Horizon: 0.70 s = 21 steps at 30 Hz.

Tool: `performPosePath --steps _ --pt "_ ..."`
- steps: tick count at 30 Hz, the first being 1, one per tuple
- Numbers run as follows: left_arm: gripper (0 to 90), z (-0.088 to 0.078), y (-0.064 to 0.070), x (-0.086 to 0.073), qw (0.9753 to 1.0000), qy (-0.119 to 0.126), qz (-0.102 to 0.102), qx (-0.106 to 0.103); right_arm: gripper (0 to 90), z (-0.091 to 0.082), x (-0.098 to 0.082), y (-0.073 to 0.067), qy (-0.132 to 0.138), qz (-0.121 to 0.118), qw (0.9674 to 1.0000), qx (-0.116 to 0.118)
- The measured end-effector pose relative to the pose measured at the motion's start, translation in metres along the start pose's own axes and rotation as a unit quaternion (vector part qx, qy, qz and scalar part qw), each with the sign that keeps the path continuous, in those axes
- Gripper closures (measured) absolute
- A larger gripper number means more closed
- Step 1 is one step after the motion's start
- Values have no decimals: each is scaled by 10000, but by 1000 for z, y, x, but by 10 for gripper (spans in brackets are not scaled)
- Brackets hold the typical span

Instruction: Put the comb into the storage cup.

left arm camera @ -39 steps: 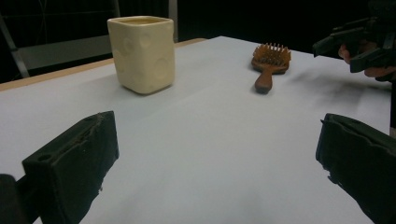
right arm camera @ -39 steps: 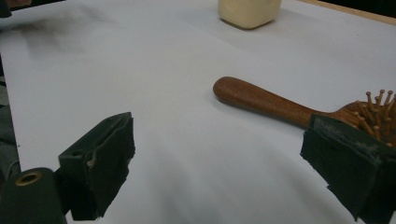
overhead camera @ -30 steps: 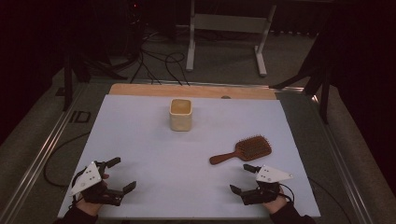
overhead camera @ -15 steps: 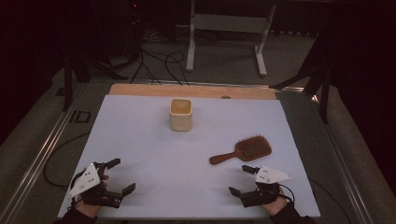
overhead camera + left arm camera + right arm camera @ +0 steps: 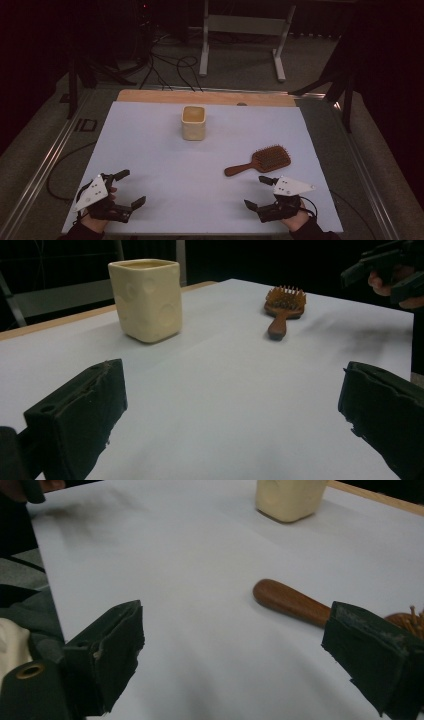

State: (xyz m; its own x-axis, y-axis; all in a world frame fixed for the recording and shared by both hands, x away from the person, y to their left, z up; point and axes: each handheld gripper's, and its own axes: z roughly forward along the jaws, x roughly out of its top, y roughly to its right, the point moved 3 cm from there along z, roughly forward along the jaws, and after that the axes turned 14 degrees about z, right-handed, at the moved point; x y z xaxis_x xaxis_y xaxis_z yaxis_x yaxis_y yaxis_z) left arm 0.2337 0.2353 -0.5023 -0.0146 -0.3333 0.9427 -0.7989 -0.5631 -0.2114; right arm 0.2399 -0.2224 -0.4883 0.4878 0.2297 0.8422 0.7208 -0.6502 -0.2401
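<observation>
On the near right part of the white table [image 5: 165, 150], a wooden hairbrush [image 5: 260, 161] is laid flat with its bristles turned upward and its handle pointed toward the near left. Just beside the handle end, on the near side, the right tongs [image 5: 255, 192] are held low over the table by a hand [image 5: 295, 220] at the near edge; the jaws are spread wide apart and nothing is gripped between them. From the right gripper view, the brown handle [image 5: 292, 601] is seen lying ahead between the two black jaws, nearer the right-hand one, without being touched by either. At the near left corner, the left tongs [image 5: 130, 188] are likewise held wide open and empty, well apart from the brush. A cream, square-sided cup [image 5: 193, 122] with round dimples in its walls is stood upright toward the far middle of the table, apart from both tongs and from the brush. In the left gripper view, the cup [image 5: 146, 298] is seen ahead to the left and the hairbrush [image 5: 282, 307] farther off to the right, its handle turned toward the camera.
</observation>
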Motion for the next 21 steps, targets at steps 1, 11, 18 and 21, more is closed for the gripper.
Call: performPosePath --steps 1,11,18,21 --pt "1 0 0 0 10000 -2 -1 -3 91 0 2 -1 -17 2 10000 -9" --pt "2 0 0 1 10000 0 13 -20 91 -2 23 -8 50 -70 10000 39" --pt "2 0 0 1 10000 23 -26 -10 91 0 48 -7 92 -244 9997 14" --pt "1 0 1 1 10000 10 -11 -26 92 3 57 -5 82 -289 9995 11"
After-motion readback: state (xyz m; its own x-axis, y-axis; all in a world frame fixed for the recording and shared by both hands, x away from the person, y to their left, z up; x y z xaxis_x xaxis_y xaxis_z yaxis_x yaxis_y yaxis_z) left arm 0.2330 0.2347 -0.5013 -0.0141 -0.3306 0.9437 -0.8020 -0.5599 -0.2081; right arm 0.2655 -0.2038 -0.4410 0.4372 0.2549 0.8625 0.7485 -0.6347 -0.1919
